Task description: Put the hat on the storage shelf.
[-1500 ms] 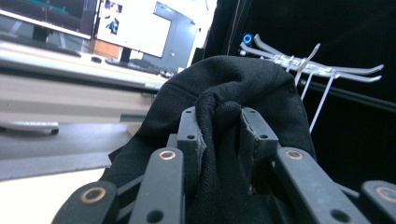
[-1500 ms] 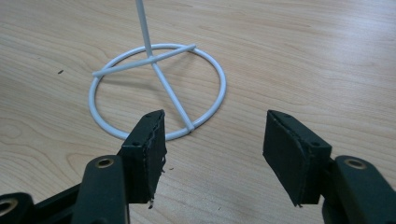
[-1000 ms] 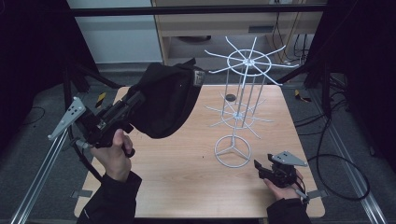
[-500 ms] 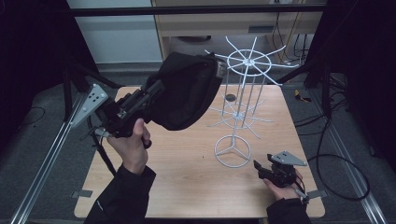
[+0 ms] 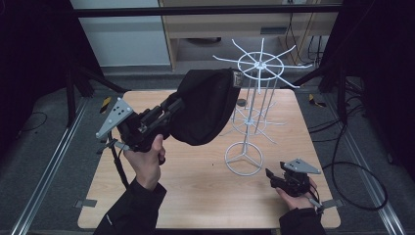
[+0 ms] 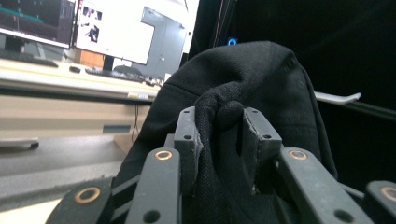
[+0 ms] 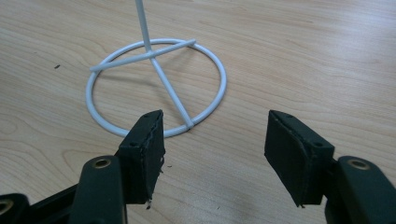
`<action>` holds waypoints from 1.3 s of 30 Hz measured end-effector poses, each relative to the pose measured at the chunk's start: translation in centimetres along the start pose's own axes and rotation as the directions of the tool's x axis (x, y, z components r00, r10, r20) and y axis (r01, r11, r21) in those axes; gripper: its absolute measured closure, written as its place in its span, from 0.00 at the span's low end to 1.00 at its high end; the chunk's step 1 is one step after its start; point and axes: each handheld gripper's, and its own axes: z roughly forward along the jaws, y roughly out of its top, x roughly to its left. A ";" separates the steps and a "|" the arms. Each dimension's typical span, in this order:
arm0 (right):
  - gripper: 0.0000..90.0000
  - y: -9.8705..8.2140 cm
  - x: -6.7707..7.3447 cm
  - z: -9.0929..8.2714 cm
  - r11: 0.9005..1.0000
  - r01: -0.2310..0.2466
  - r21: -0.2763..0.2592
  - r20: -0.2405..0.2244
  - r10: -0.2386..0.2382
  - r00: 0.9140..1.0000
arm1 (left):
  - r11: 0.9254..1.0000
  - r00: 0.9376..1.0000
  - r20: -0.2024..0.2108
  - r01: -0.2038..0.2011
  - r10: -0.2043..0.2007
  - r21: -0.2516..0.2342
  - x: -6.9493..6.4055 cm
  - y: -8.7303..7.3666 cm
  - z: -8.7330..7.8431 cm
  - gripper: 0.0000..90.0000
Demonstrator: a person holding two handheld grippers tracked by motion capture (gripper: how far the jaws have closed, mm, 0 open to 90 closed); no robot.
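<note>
A black cap (image 5: 205, 110) hangs in the air over the table, its top edge close beside the upper ring of a white wire rack (image 5: 259, 66); I cannot tell if they touch. My left gripper (image 5: 177, 105) is shut on the cap's fabric, and the left gripper view shows a bunched fold of the cap (image 6: 261, 79) pinched by my left gripper (image 6: 219, 135). My right gripper (image 5: 270, 175) rests low near the table's front right, open. In its own view my right gripper (image 7: 215, 149) faces the rack's round base (image 7: 219, 79) with nothing between the jaws.
The rack's base ring (image 5: 243, 158) stands on the wooden table (image 5: 195, 200), right of centre. A small dark object (image 5: 241, 103) lies behind the rack's pole. Metal rails run along both sides of the table, and cables (image 5: 352, 166) loop on the floor at the right.
My left gripper has carried the cap up and to the right, from the table's left side towards the rack's top. The right gripper has stayed where it was.
</note>
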 end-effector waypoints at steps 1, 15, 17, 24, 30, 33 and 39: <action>0.42 0.0 0.0 0.0 1.000 -0.001 0.002 -0.001 0.001 1.000 | 1.000 1.000 0.001 -0.005 0.005 0.011 0.1 -0.3 0.0 0.77; 0.41 -0.1 0.1 0.1 1.000 -0.008 0.008 -0.007 0.009 1.000 | 0.990 0.999 0.025 -0.047 0.044 0.137 0.3 -3.7 1.3 0.80; 0.41 -0.1 0.1 0.1 1.000 -0.008 0.008 -0.008 0.008 1.000 | 0.988 0.998 0.038 -0.053 0.048 0.145 0.3 -3.8 1.3 0.79; 0.41 -0.1 0.1 0.1 1.000 -0.012 0.011 -0.012 0.013 1.000 | 0.981 0.994 0.077 -0.092 0.080 0.169 1.2 -4.6 -1.0 0.63; 0.41 -0.2 0.1 0.1 1.000 -0.008 0.002 -0.007 0.008 1.000 | 0.972 0.994 0.029 -0.111 0.107 0.205 3.2 -5.9 -4.7 0.49; 0.40 -0.2 0.0 0.0 1.000 -0.023 0.006 -0.010 0.023 1.000 | 0.965 0.995 -0.011 -0.096 0.102 0.245 4.6 -7.6 -6.4 0.43; 0.38 -0.3 -0.1 0.1 1.000 -0.017 -0.001 -0.005 0.017 1.000 | 0.922 0.987 -0.114 -0.064 0.115 0.381 8.1 -12.3 -8.7 0.35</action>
